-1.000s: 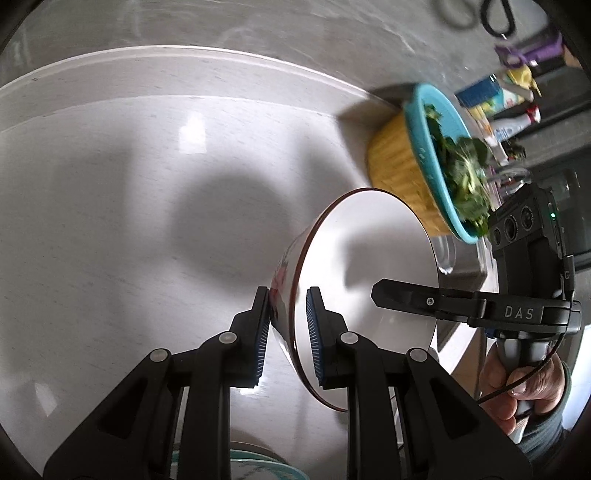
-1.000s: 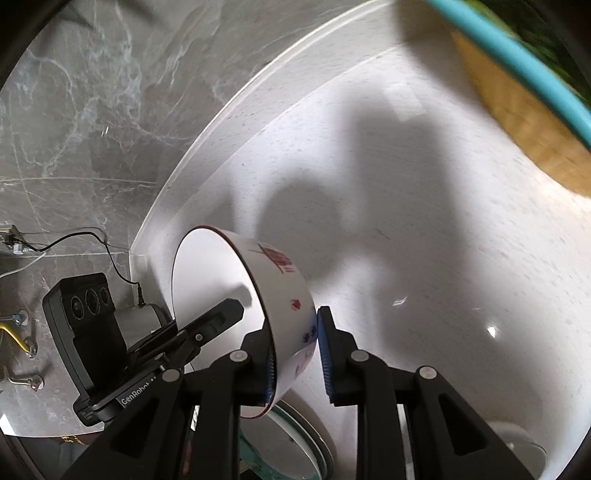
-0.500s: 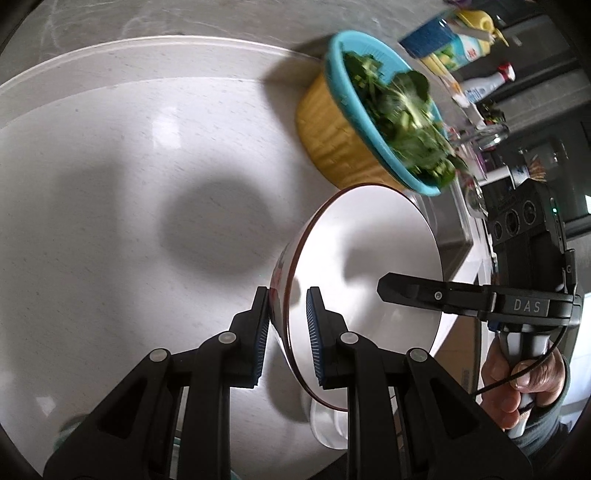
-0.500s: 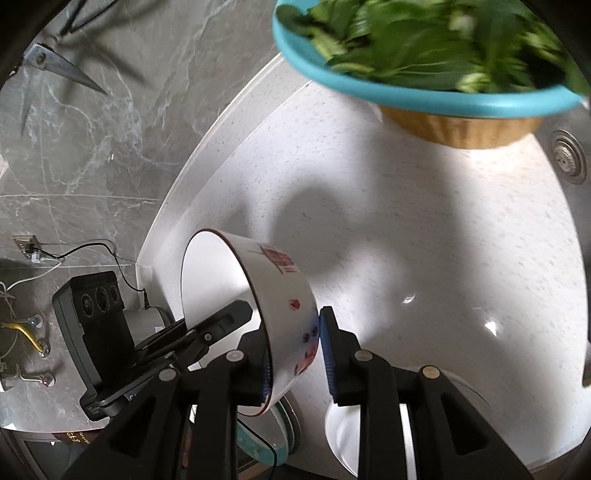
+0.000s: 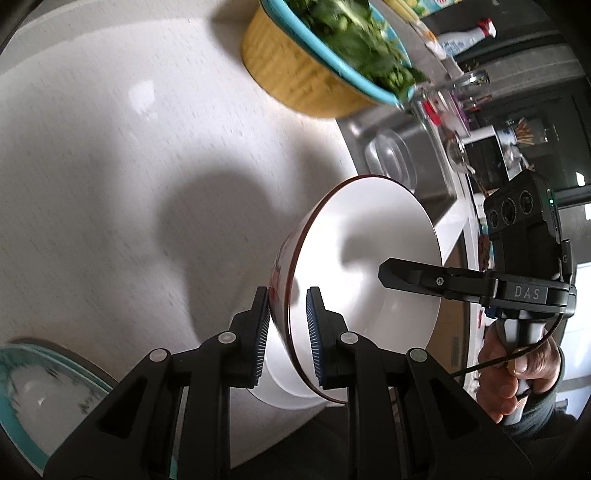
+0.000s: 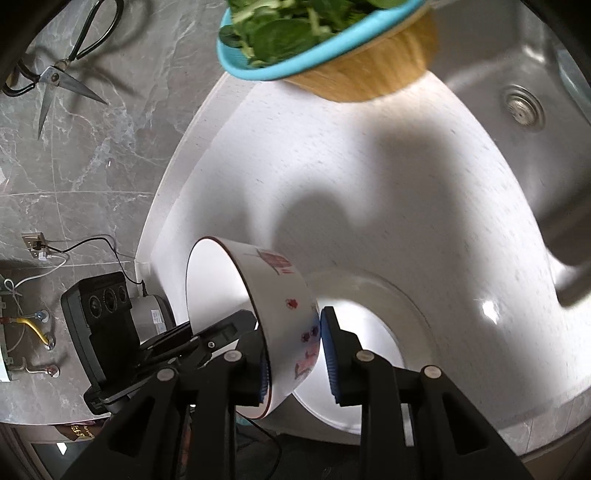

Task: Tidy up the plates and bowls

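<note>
White bowl with a dark red rim and red and purple prints on its outer wall is in the air, tipped on its side, above the white speckled counter. 2 grippers have it by the rim at opposite sides. Left gripper is clamped on the rim, 1 blue pad inside the bowl, 1 outside against the wall. Right gripper straddles the other side of the rim; its jaws are opening, with the bowl wall between them and the outer pad just beside the wall. From the left wrist view, a hand grips the right gripper's handle at the lower right.

Directly under the bowl sits a white plate on the counter. A teal-rimmed plate lies at the lower left of the left wrist view, well apart from the bowl. Further off, a basket with a teal rim, full of leafy greens, stands at the counter's far edge beside the steel sink. Scissors hang on the grey marble wall.
</note>
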`<state>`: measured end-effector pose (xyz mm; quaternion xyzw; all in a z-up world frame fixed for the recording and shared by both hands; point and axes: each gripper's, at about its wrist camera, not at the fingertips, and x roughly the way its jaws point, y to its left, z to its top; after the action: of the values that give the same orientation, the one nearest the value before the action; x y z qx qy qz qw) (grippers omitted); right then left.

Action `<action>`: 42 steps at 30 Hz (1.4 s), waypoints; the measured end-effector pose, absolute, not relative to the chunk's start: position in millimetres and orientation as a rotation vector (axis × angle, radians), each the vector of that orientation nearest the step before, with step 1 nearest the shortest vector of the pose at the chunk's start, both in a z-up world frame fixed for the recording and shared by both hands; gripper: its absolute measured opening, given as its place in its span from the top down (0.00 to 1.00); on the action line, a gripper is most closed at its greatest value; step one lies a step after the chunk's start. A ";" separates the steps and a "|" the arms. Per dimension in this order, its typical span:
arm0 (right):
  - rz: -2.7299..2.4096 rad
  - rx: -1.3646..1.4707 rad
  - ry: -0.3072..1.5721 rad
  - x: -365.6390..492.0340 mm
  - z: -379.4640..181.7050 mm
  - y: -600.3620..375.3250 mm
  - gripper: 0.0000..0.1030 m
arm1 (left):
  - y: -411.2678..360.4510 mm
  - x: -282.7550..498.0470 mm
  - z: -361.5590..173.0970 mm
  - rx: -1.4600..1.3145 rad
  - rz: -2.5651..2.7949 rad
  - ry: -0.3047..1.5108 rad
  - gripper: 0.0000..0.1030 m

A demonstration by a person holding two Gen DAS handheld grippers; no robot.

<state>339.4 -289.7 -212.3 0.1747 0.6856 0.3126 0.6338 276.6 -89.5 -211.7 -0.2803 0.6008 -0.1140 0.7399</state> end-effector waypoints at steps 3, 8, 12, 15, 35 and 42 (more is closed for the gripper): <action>0.702 0.415 1.582 331.3 -219.8 -304.0 0.73 | -103.9 271.4 -218.5 -0.616 -0.258 1.340 0.83; 0.687 0.412 1.596 321.9 -229.7 -315.2 0.73 | -118.5 266.0 -230.8 -0.607 -0.262 1.369 0.83; 0.680 0.397 1.601 318.6 -235.1 -315.8 0.72 | -122.2 264.4 -241.9 -0.598 -0.257 1.387 0.83; 0.677 0.360 1.588 315.9 -234.8 -310.7 0.72 | -124.4 258.3 -246.3 -0.573 -0.250 1.383 0.83; 0.608 -0.112 1.360 276.6 -218.1 -286.9 0.85 | -145.8 247.3 -239.6 -0.365 -0.219 1.301 0.83; 0.597 -0.136 1.341 273.8 -215.1 -283.5 0.87 | -142.6 247.3 -241.2 -0.353 -0.190 1.277 0.80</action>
<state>273.8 -283.5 -215.1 -0.0618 0.6115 0.2724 0.7403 247.3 -142.6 -241.2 -0.1634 0.5917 -0.0879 0.7845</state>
